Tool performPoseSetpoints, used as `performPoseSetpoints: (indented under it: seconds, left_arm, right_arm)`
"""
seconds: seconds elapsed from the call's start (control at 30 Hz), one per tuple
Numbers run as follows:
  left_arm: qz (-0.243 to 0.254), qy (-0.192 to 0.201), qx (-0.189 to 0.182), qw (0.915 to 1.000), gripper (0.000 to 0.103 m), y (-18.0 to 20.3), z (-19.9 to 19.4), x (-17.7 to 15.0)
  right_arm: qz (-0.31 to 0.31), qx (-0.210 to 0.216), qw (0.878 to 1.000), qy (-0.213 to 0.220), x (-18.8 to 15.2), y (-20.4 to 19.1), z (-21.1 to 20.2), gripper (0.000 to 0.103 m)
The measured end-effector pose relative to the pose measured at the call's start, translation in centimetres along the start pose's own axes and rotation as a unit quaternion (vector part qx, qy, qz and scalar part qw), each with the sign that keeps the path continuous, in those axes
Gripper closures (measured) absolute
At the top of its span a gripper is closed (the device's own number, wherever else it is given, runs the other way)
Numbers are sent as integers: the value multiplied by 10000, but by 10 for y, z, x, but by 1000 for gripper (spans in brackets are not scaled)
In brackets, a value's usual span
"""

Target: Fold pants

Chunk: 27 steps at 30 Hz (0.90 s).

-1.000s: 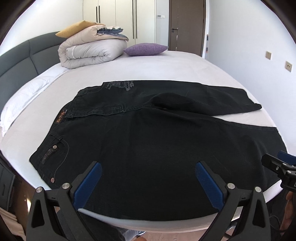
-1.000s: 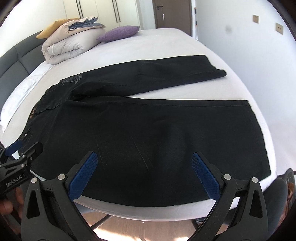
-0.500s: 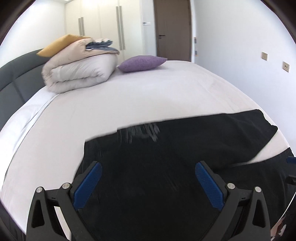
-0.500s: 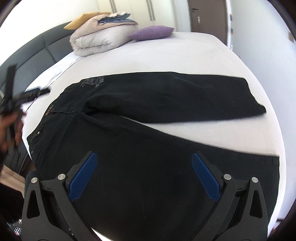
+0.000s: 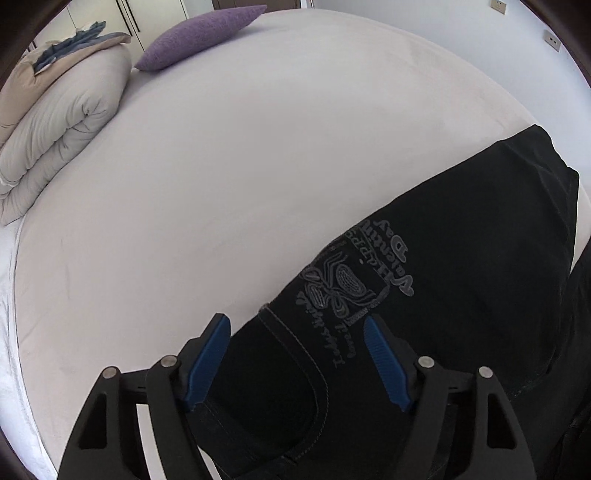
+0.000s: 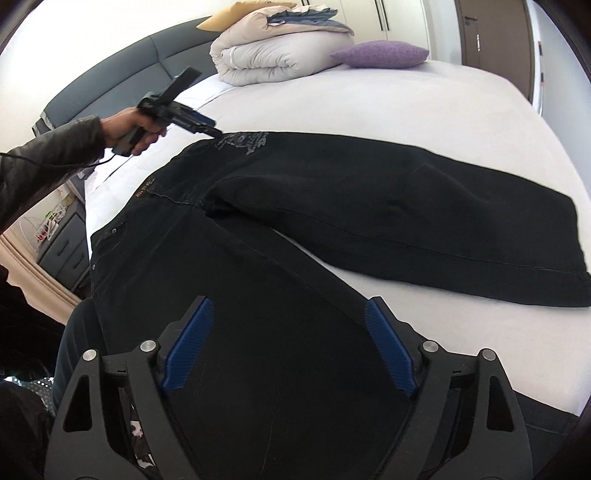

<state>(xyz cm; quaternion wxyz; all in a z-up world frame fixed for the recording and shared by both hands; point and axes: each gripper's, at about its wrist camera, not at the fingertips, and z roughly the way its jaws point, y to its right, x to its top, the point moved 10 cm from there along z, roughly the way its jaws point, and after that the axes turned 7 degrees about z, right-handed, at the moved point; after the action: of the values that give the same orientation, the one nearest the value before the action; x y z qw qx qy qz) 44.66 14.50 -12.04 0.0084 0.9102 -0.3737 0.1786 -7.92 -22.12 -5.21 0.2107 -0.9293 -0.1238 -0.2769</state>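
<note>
Left edge of the right-wrist view: person's left hand grips the left gripper, tip at the waistband corner of the black pants; sleeve and cable cut off at the frame edge, and contact with the cloth is too small to tell from here. In the left-wrist view the left gripper has its blue pads spread wide, straddling the waistband edge over the pocket seam, nothing pinched; the grey embroidered logo sits just ahead of the tips, text only partly legible. Pants lie flat on the white bed, waist toward the left, legs splayed in a V running right; far leg's hem visible, near leg runs under the right gripper and out of frame. Right gripper fingers also spread, hovering above the near leg, not gripping. Lower left of that view is dark and unclear, some patterned fabric behind the gripper body. Room: grey padded headboard, folded beige duvet with a purple cushion beside it, drawers left of the bed, brown door far right.
</note>
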Motion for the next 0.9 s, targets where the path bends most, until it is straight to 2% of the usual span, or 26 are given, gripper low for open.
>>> performPoseSetpoints:
  seconds: [0.1, 0.2, 0.27, 0.33, 0.37, 0.5, 0.57, 0.67, 0.73, 0.8, 0.9]
  left_arm:
    - [-60, -119, -210, 9997, 26, -6, 18, 3]
    - [72, -540, -333, 9980, 32, -7, 42, -9]
    - [-62, -596, -504, 9969, 32, -10, 50, -13]
    - [-242, -592, -571, 9963, 20, -18, 54, -14]
    - [-291, -612, -576, 9960, 17, -20, 56, -15]
    - [-299, -670, -654, 9952, 16, -16, 68, -21]
    - [-303, -690, -647, 9951, 18, -15, 70, -21]
    - [-323, -584, -808, 9945, 41, -10, 66, -20]
    - [-308, -495, -864, 9945, 70, -6, 60, -19]
    - [-288, -413, -744, 9960, 86, -3, 54, -24]
    - [-336, -101, -386, 9986, 92, -2, 37, -25]
  right_arm:
    - [21, 140, 9999, -80, -8, -5, 7, 21]
    - [32, 197, 9997, -166, -12, -9, 11, 21]
    - [52, 234, 9995, -187, -14, -13, 10, 21]
    - [116, 309, 9992, -202, -16, -13, 7, 21]
    - [132, 333, 9991, -211, -16, -14, 7, 21]
    - [137, 400, 9988, -243, -18, -21, 10, 21]
    - [73, 434, 9987, -271, -19, -26, 12, 21]
    - [-44, 475, 9984, -311, -18, -35, 14, 24]
    - [-122, 468, 9984, -288, -13, -42, 14, 25]
    - [-166, 454, 9985, -251, -6, -44, 14, 25]
    - [-246, 413, 9987, -145, 8, -48, 10, 29]
